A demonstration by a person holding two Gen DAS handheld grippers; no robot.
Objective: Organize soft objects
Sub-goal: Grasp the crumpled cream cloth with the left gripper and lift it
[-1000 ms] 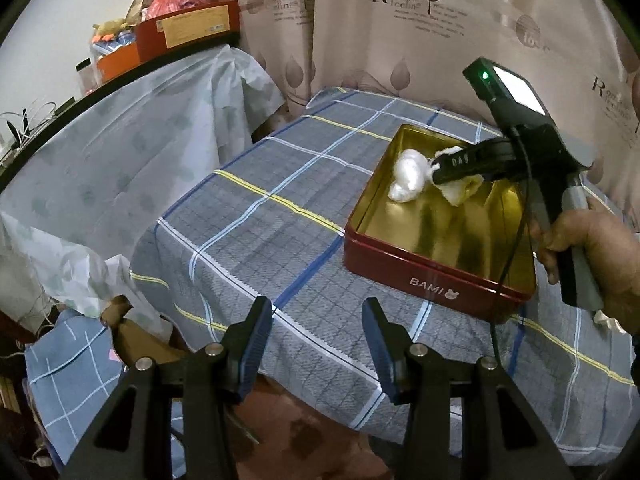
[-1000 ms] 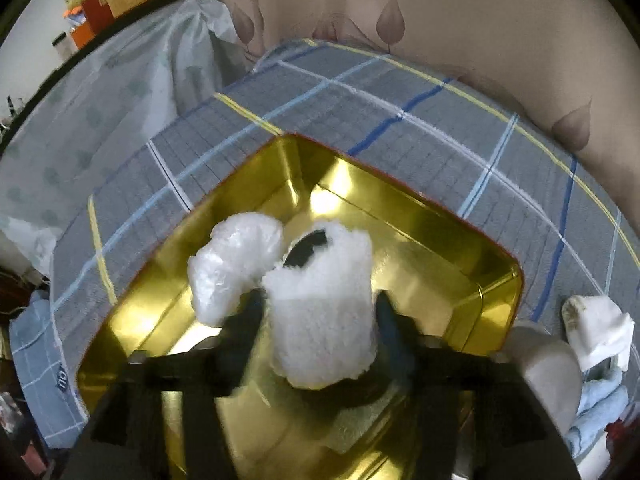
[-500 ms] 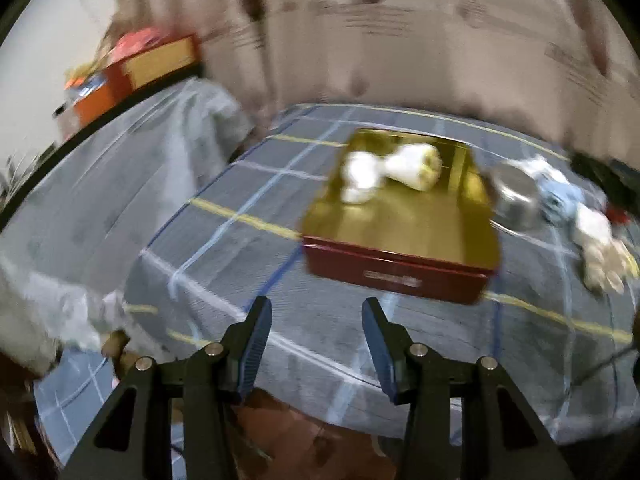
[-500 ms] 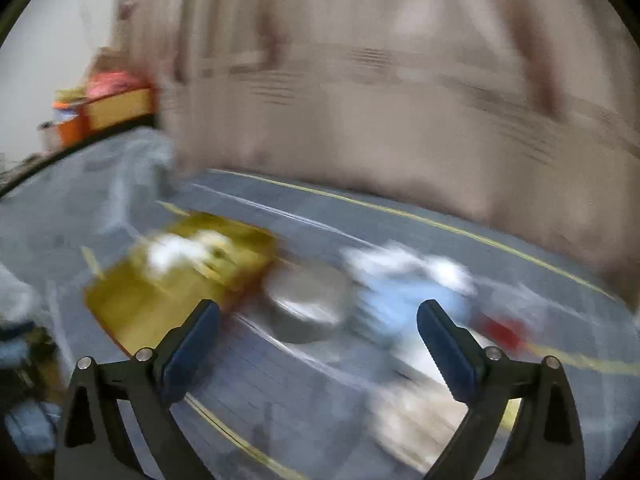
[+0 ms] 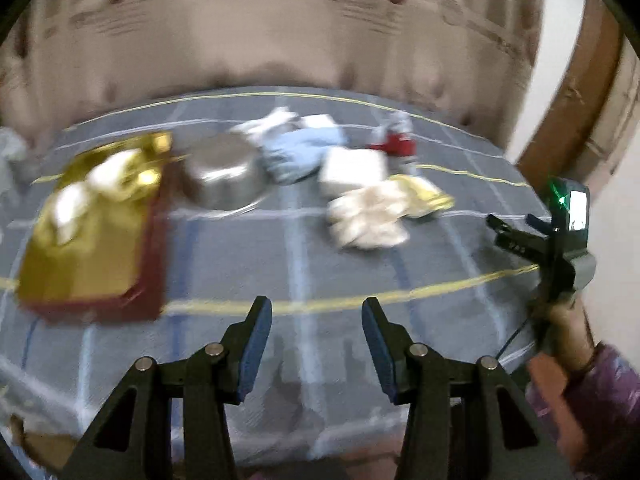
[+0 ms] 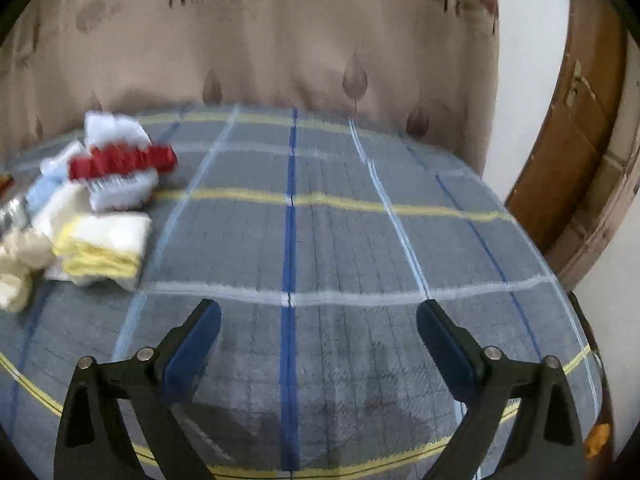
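Note:
A red tin with a gold inside [image 5: 88,256] sits at the left of the table and holds two white soft items [image 5: 100,184]. A pile of soft things lies mid-table: a cream glove [image 5: 368,216], a white folded cloth [image 5: 352,168], a light blue cloth [image 5: 304,152] and a red-and-white piece [image 5: 394,144]. The pile also shows in the right wrist view: a white and yellow cloth [image 6: 104,248] and the red-and-white piece [image 6: 120,168]. My left gripper [image 5: 317,344] is open and empty above the near table edge. My right gripper [image 6: 318,344] is open and empty, right of the pile.
A steel bowl [image 5: 224,176] stands between the tin and the pile. The table has a blue plaid cloth [image 6: 340,240]. A curtain [image 6: 280,40] hangs behind it and a wooden door [image 6: 568,152] is at the right. The right half of the table holds only cloth.
My right gripper let go of the white soft item in the tin and swung right, open and empty. My left gripper turned right, so the tin now lies at its left.

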